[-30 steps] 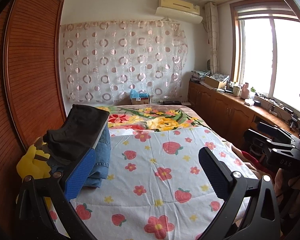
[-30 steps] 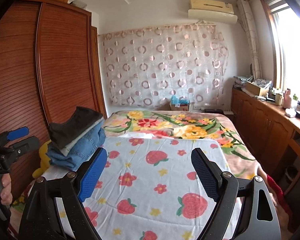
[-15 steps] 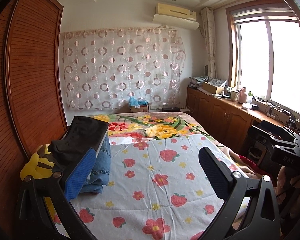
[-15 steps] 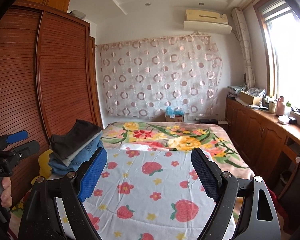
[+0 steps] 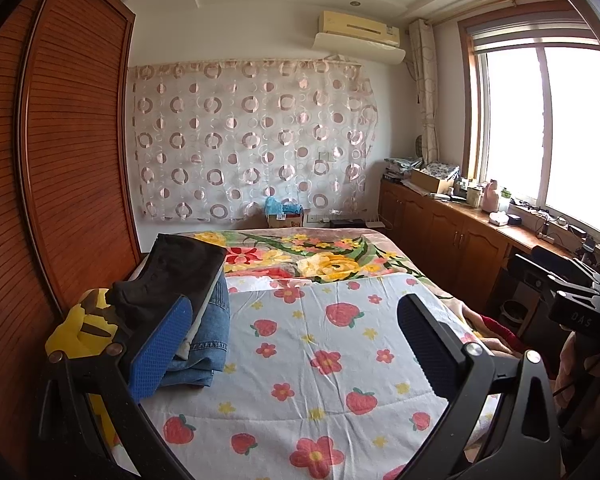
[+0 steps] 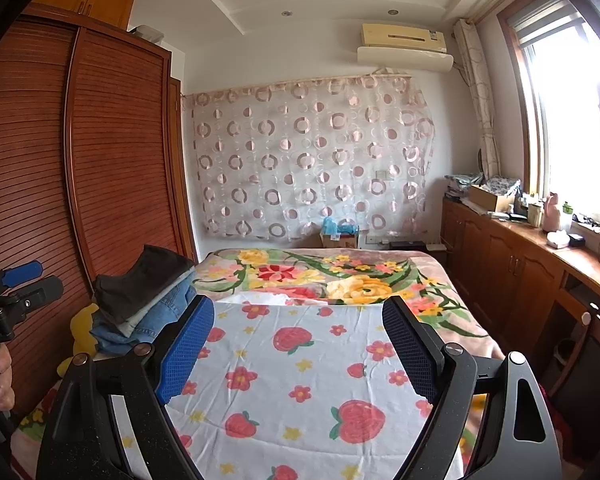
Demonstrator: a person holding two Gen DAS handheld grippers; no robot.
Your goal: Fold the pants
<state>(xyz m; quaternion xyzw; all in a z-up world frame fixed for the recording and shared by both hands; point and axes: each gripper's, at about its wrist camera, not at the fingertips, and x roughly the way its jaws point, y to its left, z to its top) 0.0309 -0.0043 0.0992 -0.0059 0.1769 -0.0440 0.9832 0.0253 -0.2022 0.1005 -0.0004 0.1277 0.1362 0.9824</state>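
Nearest, the left gripper (image 5: 296,344) hangs over the bed with its jaws spread wide and nothing between them. The right gripper (image 6: 298,350) is spread just as wide and also empty, above the strawberry sheet (image 6: 300,376) that covers the near part of the bed. At the left edge of the right view a hand (image 6: 0,376) grips the handle of the other tool. On the left side of the sheet, beside the wooden wardrobe (image 5: 72,168), folded pants (image 5: 188,308) lie stacked: a dark pair on top, blue jeans underneath, next to a yellow toy (image 5: 78,324). Beyond lies a flowered blanket (image 5: 320,256), then a ring-patterned curtain (image 6: 312,160) on the far wall, with an air conditioner (image 5: 358,34) above.
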